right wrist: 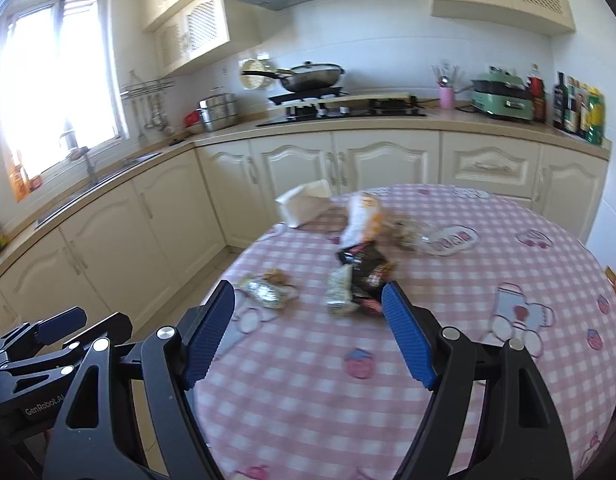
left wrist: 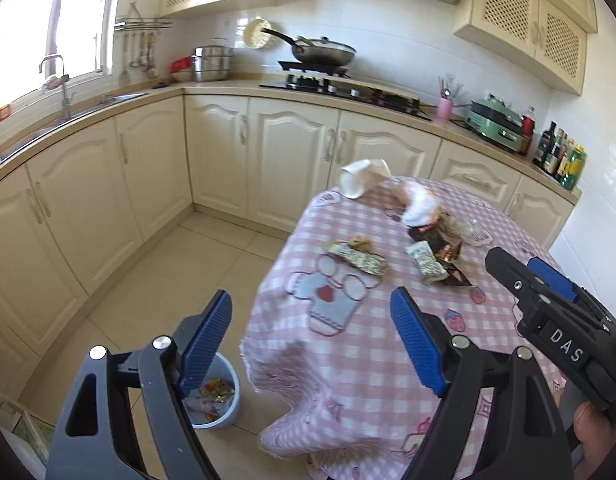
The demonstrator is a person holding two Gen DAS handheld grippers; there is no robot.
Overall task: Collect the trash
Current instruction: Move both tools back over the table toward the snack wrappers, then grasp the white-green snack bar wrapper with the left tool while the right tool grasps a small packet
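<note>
From the left wrist I see my left tongs [left wrist: 312, 340] spread and holding nothing, over the worktop [left wrist: 348, 360] edge; wrappers [left wrist: 360, 258] lie ahead, the bin [left wrist: 219, 400] on the floor below. From the right wrist, my right tongs [right wrist: 308, 336] are spread too, wrappers [right wrist: 348, 284] just beyond them.

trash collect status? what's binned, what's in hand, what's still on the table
Done: the bin on the floor already holds some wrappers. In hand: nothing; left gripper and right gripper are both open and empty, over the near side of the table. Left: the paper cup tipped at the far edge, the silver wrapper, the dark wrapper, the white-orange bag and other bits.
</note>
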